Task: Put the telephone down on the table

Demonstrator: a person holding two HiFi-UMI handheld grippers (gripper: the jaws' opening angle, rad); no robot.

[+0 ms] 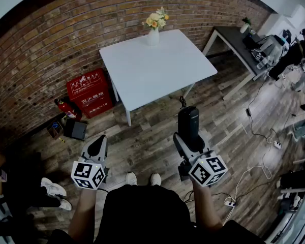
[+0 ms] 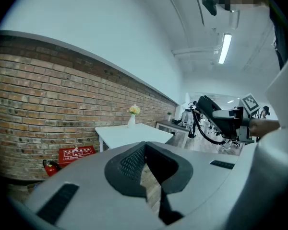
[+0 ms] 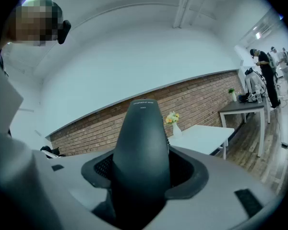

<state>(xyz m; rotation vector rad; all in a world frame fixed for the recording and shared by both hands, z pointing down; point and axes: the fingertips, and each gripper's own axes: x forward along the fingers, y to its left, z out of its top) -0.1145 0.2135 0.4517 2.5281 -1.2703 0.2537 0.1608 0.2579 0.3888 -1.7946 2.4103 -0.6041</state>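
Short of the white table [image 1: 157,70], the right gripper [image 1: 192,142] has its fingers clamped on the black telephone [image 1: 188,118] — the left gripper [image 1: 97,147], equally short, keeps fingers together, empty.

- brick wall [image 1: 51,39] curving across the upper left of the frame; plain white wall [image 2: 110,32] above it
- dark wooden plank floor [image 1: 152,136] through the middle
- white table [image 1: 157,70] at top centre; grey desk [image 1: 239,39] at upper right
- ceiling strip light [image 2: 225,48], lit
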